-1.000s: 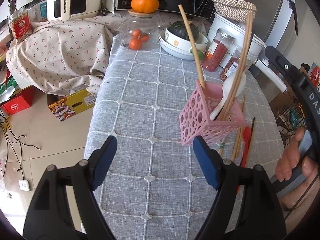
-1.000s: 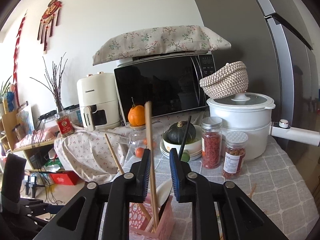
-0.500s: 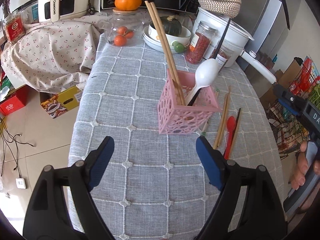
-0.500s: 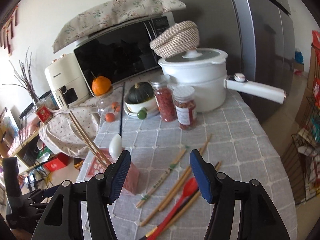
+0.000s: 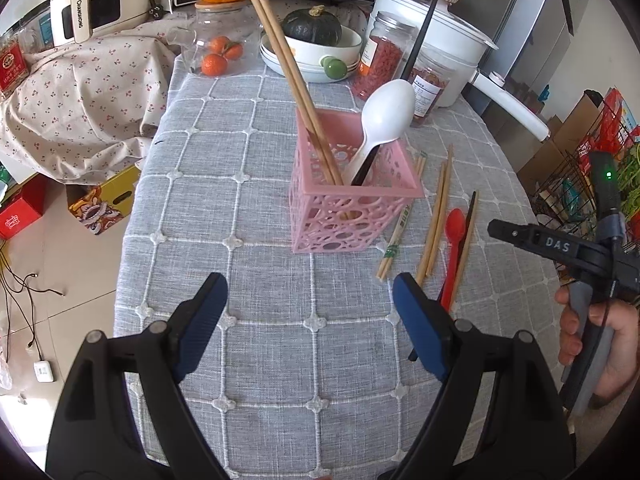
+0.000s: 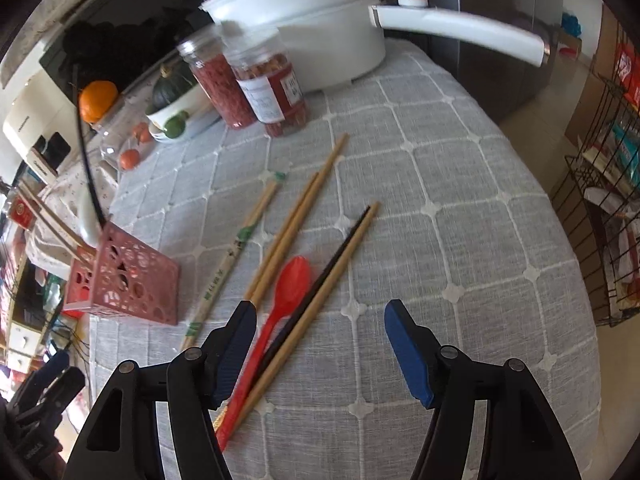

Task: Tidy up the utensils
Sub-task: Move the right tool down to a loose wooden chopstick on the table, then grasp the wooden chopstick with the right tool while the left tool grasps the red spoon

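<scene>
A pink perforated holder stands on the grey tablecloth. It holds two wooden chopsticks, a white spoon and a black chopstick. To its right lie a red spoon, several wooden chopsticks and a black chopstick. My left gripper is open and empty, in front of the holder. My right gripper is open and empty, low over the loose red spoon and chopsticks. The holder also shows in the right wrist view at the left.
At the back stand a white pot with a long handle, two jars, a bowl with a squash, a glass jar of oranges and a microwave. A wire rack stands right of the table. The floor lies left.
The right gripper let a wooden chopstick go into the holder, opened, then moved right and down over the loose utensils. The left gripper stayed open and drew back a little.
</scene>
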`<state>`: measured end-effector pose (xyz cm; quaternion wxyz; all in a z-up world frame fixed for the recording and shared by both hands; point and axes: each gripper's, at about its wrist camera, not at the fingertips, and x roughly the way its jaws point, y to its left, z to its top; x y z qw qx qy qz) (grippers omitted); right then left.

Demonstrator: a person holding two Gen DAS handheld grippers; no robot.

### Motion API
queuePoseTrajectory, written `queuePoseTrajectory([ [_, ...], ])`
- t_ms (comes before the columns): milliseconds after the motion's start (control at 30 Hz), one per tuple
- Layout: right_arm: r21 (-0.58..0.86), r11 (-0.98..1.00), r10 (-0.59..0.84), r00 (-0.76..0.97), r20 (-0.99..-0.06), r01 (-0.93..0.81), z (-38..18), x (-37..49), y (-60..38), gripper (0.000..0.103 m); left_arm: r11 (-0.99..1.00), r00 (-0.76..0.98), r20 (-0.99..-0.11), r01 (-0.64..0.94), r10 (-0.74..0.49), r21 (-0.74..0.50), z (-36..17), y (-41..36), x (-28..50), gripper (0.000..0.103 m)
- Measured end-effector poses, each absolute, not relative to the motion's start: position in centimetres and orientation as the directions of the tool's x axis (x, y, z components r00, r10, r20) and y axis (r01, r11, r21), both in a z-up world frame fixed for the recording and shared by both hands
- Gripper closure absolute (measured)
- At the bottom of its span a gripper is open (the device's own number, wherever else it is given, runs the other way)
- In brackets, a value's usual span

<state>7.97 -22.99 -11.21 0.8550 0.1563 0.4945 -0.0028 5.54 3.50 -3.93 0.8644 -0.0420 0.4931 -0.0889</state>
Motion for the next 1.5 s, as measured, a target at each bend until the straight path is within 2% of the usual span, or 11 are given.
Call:
queuePoseTrajectory([
  [200,0.236,0.947,0.121,0.435,-0.892,0.219,-14.5,9.9,-24.0,0.035,0.979,0.486,-0.85,0.127,-0.203,-0.162,-4.3,2.6,5.8,0.018],
  [467,0.095,0.982,0.014,0.437,-0.9,0.165,-14.4,10.4,-21.8,0.036,0.977,0.484,-0.85,0.137,-0.209,-0.162,-4.2,2.1,5.7,0.018],
  [733,0.136,0.976,0.062,0.381,-0.922,0.172,-14.2,10.0,-22.4,0.044,0.973,0.484,-0.847,0.166,-0.22,-0.158,-4.0,1.4,5.5,0.018],
  [800,0.139,0.973,0.062,0.373,-0.926,0.183,-14.2,9.9,-22.9,0.047,0.972,0.485,-0.846,0.171,-0.224,-0.16,-3.9,1.3,5.4,0.018],
  [867,0.116,0.974,0.039,0.359,-0.932,0.195,-14.4,9.9,-23.5,0.055,0.97,0.484,-0.844,0.178,-0.23,-0.163,-3.8,1.1,5.3,0.018],
  [967,0.114,0.972,0.035,0.36,-0.932,0.203,-14.2,10.0,-23.6,0.055,0.969,0.484,-0.843,0.187,-0.235,-0.162,-3.7,0.7,5.2,0.018],
  [1133,0.222,0.944,0.122,0.371,-0.921,0.243,-13.9,10.8,-24.5,0.055,0.966,0.481,-0.843,0.202,-0.241,-0.161,-3.7,0.2,5.1,0.018],
  [1267,0.14,0.968,0.049,0.39,-0.92,0.21,-13.9,11.7,-23.2,0.055,0.964,0.471,-0.847,0.207,-0.246,-0.164,-3.9,-0.1,5.3,0.018],
  [1367,0.011,0.985,-0.055,0.381,-0.923,0.169,-14.1,12.0,-21.2,0.06,0.961,0.468,-0.845,0.219,-0.256,-0.17,-3.9,-0.5,5.2,0.018],
  [1433,0.014,0.987,-0.048,0.378,-0.925,0.16,-14.0,12.0,-21.3,0.071,0.957,0.462,-0.847,0.232,-0.264,-0.171,-3.8,-0.9,5.0,0.018],
  [1500,0.058,0.981,-0.015,0.374,-0.927,0.183,-13.9,11.8,-22.6,0.088,0.95,0.457,-0.843,0.253,-0.283,-0.182,-3.6,-1.3,4.8,0.018],
])
